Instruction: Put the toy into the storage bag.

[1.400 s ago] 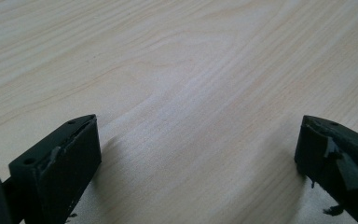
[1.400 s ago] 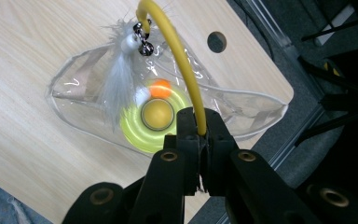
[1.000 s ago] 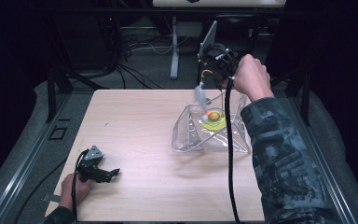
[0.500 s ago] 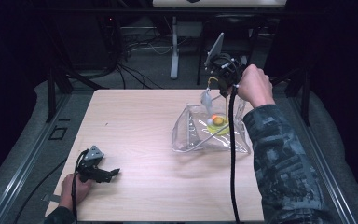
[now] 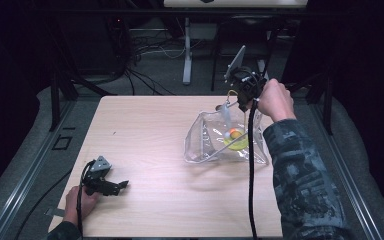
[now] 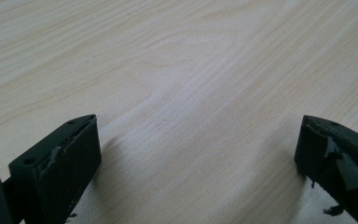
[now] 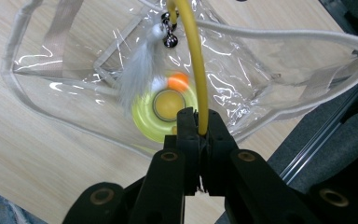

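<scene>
- Yellow, thin and curved, the flexible wand [image 7: 196, 60] rises from between the jaws of the right gripper [image 7: 199, 122], which are pressed together on it; it runs up out of the top of the right gripper view.
- From the wand's upper part a small metal clasp [image 7: 169, 38] hangs, with a pale grey feather tuft [image 7: 137, 70] drooping below it.
- Under the feather, inside the clear plastic bag with pale fabric trim [image 7: 270, 70], lies a round yellow-green disc with an orange centre [image 7: 167, 108], and a small orange ball [image 7: 178, 82] sits at its edge.
- Seen from the high view, the bag [image 5: 200, 145] stands open on the right half of the light wooden table [image 5: 145, 130], and the right gripper [image 5: 244, 89] hangs above its far rim, held by a hand [image 5: 275, 99] in a camouflage-patterned sleeve [image 5: 300, 175].
- Well apart, near the table's front left corner, the left gripper [image 5: 114, 185] rests low on the wood in the person's other hand [image 5: 77, 200].
- Its jaws are spread wide in the left gripper view, with bare wood grain [image 6: 191, 93] between them.
</scene>
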`<move>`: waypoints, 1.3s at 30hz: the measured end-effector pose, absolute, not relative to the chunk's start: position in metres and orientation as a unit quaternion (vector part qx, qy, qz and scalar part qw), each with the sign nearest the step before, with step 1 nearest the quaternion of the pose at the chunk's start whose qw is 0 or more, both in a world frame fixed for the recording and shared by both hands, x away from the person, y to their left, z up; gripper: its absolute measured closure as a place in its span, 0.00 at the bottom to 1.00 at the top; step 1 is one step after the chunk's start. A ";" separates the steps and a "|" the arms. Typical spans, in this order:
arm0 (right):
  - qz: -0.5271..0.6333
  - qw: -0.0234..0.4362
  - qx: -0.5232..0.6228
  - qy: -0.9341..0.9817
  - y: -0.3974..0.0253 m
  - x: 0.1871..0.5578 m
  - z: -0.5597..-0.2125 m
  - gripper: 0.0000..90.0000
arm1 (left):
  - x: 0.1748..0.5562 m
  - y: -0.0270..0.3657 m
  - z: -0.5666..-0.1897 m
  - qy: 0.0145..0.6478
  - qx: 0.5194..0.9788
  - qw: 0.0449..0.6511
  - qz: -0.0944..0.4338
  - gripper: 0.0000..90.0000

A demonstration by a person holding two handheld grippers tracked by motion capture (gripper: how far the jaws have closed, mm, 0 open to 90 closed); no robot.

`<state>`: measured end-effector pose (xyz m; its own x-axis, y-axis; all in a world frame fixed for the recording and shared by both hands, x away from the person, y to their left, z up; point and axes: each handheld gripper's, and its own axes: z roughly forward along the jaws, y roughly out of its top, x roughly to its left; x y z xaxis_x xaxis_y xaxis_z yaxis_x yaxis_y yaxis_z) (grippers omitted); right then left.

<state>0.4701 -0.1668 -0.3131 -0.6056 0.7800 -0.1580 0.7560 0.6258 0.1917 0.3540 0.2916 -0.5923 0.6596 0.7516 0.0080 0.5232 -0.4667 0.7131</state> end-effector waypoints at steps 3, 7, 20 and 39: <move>0.055 0.111 0.433 0.893 -0.170 0.470 -0.317 0.97 | 0.354 0.292 -0.592 0.379 0.841 0.351 0.163 0.00; 0.052 0.110 0.435 0.892 -0.172 0.470 -0.322 0.97 | 0.354 0.292 -0.592 0.379 0.841 0.351 0.163 0.00; 0.047 0.095 0.445 0.890 -0.181 0.473 -0.344 0.97 | 0.354 0.292 -0.592 0.378 0.842 0.350 0.163 0.00; 0.034 0.080 0.451 0.888 -0.186 0.472 -0.361 0.97 | 0.354 0.292 -0.592 0.379 0.841 0.351 0.164 0.00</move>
